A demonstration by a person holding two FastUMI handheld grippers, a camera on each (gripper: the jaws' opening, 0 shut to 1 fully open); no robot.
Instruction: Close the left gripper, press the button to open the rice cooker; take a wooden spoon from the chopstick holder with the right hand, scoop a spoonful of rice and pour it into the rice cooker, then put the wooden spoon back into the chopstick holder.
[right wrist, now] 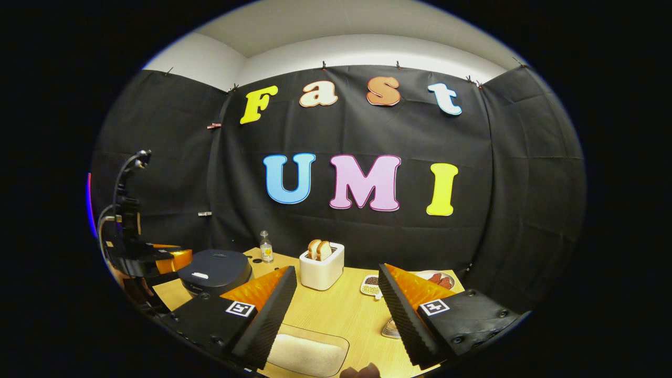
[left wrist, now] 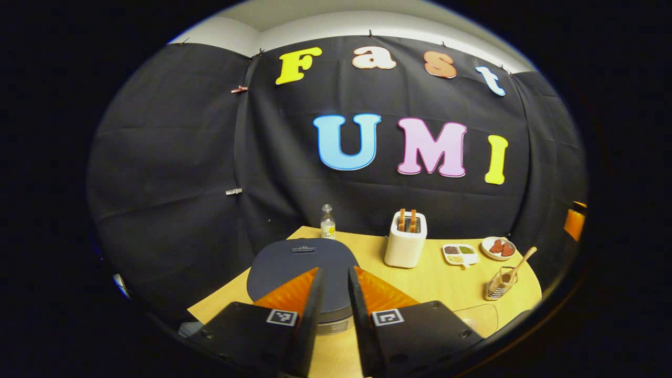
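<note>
The dark grey rice cooker (left wrist: 302, 262) sits with its lid down at the table's near left, right in front of my left gripper (left wrist: 336, 278). Its fingers are drawn together with a thin slit between them and hold nothing. In the right gripper view the cooker (right wrist: 215, 270) stands at the left, with the left gripper (right wrist: 176, 258) beside it. A wooden spoon (left wrist: 521, 261) leans in the wire chopstick holder (left wrist: 500, 284) at the right. My right gripper (right wrist: 336, 299) is open and empty above a clear box of rice (right wrist: 307, 354). Its right finger partly hides the holder (right wrist: 391, 329).
A white toaster (left wrist: 405, 244) with bread stands mid-table, with a small bottle (left wrist: 327, 223) behind the cooker. A divided dish (left wrist: 460, 254) and a plate of red food (left wrist: 499, 248) lie at the back right. The clear rice box (left wrist: 478, 317) sits at the near right edge.
</note>
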